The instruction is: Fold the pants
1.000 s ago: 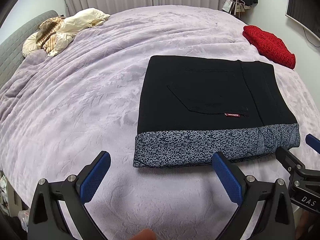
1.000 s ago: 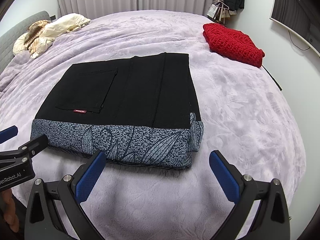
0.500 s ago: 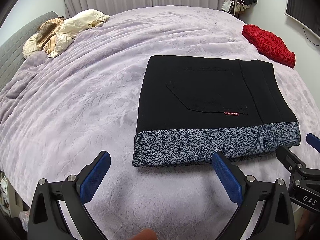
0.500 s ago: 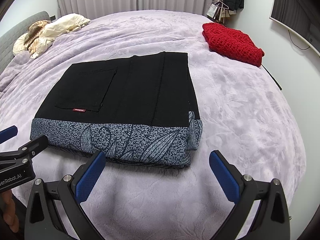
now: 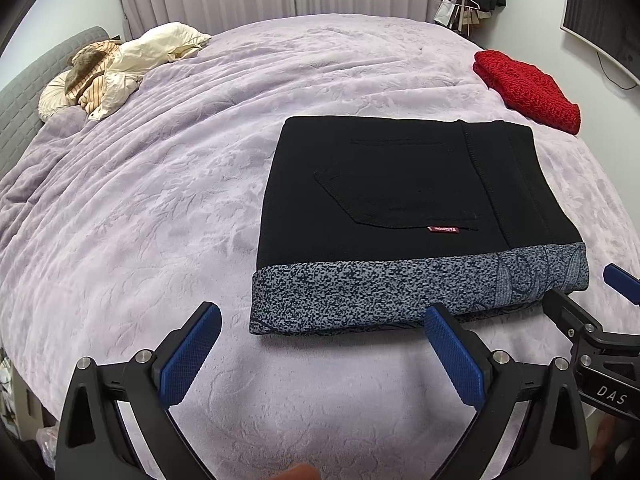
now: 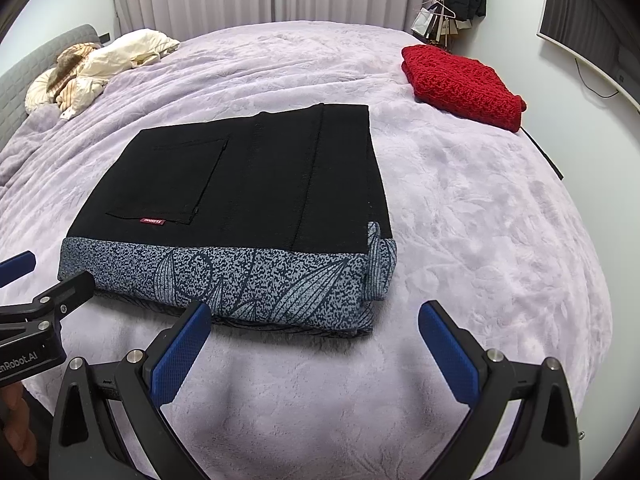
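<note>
The black pants (image 5: pixel 404 192) lie folded into a flat rectangle on the lilac bedspread (image 5: pixel 152 208), with a grey speckled band along the near edge and a small red tag by the back pocket. They also show in the right wrist view (image 6: pixel 248 196). My left gripper (image 5: pixel 320 320) is open and empty, just short of the near edge. My right gripper (image 6: pixel 316 320) is open and empty, near the folded pants' near right corner. Each gripper's tip shows at the edge of the other's view.
A folded red knit garment (image 6: pixel 460 84) lies at the far right of the bed. A heap of cream and striped clothes (image 5: pixel 120 68) sits at the far left by the grey headboard. Curtains, hanging bags and a wall screen stand behind.
Both grippers have drawn back slightly from the pants, which now sit a little farther off. The pants themselves have not moved.
</note>
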Tool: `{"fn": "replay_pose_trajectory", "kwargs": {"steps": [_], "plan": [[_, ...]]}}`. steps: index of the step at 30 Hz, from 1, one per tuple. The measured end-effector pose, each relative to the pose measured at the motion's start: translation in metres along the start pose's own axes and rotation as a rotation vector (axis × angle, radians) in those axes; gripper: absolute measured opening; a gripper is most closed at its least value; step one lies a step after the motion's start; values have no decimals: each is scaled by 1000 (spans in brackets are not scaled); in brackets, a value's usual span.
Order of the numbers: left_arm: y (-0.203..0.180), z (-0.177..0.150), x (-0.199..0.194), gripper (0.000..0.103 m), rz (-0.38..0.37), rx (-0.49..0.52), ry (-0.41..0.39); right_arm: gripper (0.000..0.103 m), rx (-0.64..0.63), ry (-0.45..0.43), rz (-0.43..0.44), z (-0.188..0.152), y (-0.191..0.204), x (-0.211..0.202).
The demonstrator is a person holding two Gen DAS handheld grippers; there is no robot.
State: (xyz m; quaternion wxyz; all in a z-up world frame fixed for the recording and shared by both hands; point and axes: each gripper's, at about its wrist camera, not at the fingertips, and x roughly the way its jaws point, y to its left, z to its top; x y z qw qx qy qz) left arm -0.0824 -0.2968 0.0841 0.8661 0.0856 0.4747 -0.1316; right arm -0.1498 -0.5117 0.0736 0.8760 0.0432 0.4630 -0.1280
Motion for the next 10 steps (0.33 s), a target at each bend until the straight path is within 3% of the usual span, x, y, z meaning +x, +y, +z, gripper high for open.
{"fn": "replay_pose_trajectory", "kwargs": {"steps": [10], "plan": [[-14,6,-6,102,-37,-2,-1,103,14,-26,-7,-1,-18,-8]]}}
